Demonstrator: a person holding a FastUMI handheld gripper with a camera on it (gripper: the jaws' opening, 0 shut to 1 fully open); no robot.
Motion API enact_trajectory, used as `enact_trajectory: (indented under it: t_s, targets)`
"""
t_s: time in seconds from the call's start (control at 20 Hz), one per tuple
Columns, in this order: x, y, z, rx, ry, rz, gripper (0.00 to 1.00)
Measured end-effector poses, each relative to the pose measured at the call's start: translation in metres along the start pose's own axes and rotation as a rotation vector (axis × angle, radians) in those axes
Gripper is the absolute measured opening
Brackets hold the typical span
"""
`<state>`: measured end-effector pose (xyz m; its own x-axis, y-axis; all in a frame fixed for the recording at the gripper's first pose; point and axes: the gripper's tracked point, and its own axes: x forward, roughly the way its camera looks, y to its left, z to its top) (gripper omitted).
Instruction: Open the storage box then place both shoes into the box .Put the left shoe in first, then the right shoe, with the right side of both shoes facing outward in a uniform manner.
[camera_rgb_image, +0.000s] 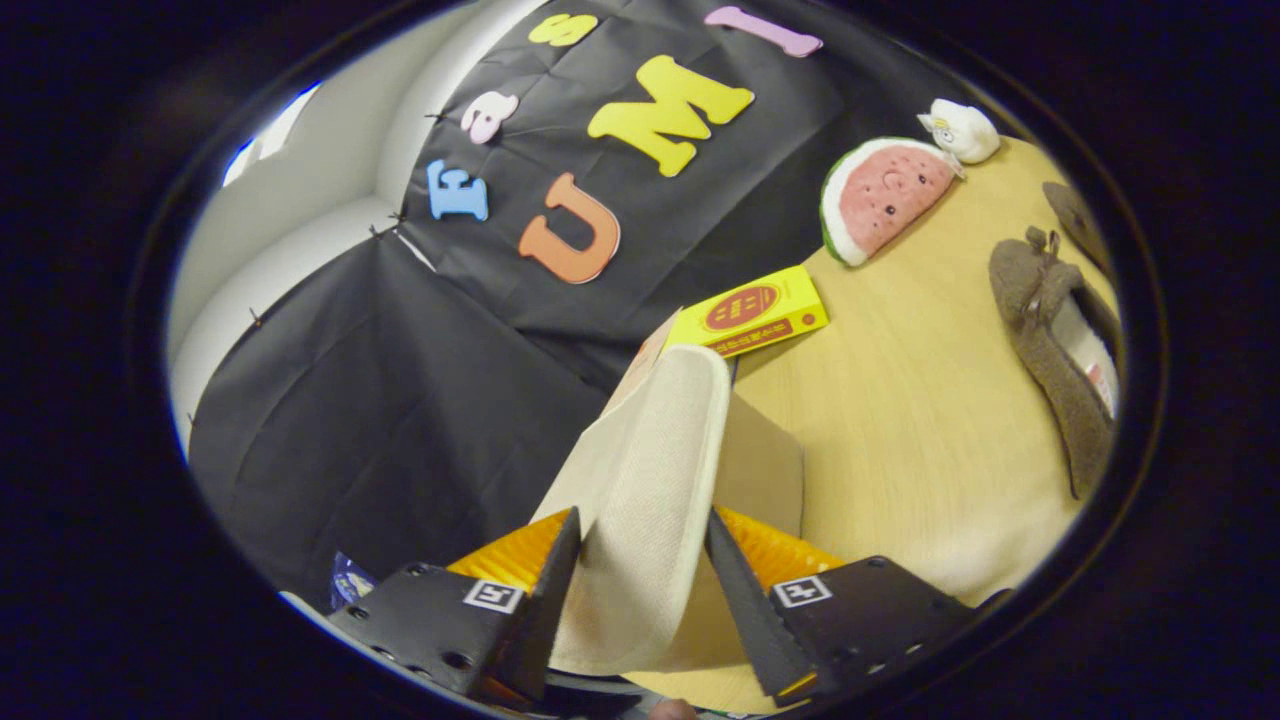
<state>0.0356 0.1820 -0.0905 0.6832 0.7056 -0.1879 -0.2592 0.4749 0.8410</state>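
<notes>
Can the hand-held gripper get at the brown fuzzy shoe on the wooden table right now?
Probably not yet: the hand-held gripper is shut on a cream fabric shoe, so its fingers are occupied. The brown fuzzy shoe lies off to the side on the wooden table, with open tabletop around it.

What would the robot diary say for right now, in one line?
gripper: shut on cream flap | brown shoe: on table, beyond gripper | shoes boxed: not yet

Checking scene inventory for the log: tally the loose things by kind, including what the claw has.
Shoes: 2, a cream shoe clamped in the claw, a brown shoe on the table
Plush toys: 2, watermelon slice, small white toy
Yellow boxes: 1
Total: 5
</notes>
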Motion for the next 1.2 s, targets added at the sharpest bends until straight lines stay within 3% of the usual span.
enact_trajectory:
  t_s: [0.15,0.25,0.35,0.75,0.95,1.2]
  targets:
    - [-0.011,-0.006,0.02,0.043,-0.045,-0.002,0.59]
    - [-0.012,0.002,0.023,0.066,-0.045,0.01,0.17]
    - [-0.014,0.006,0.024,0.064,-0.037,0.012,0.01]
    - [-0.013,0.077,0.059,-0.165,-0.04,-0.022,0.01]
    - [0.002,0.144,0.075,-0.287,-0.027,-0.004,0.01]
    - [0.032,0.222,0.061,-0.451,0.011,0.01,0.01]
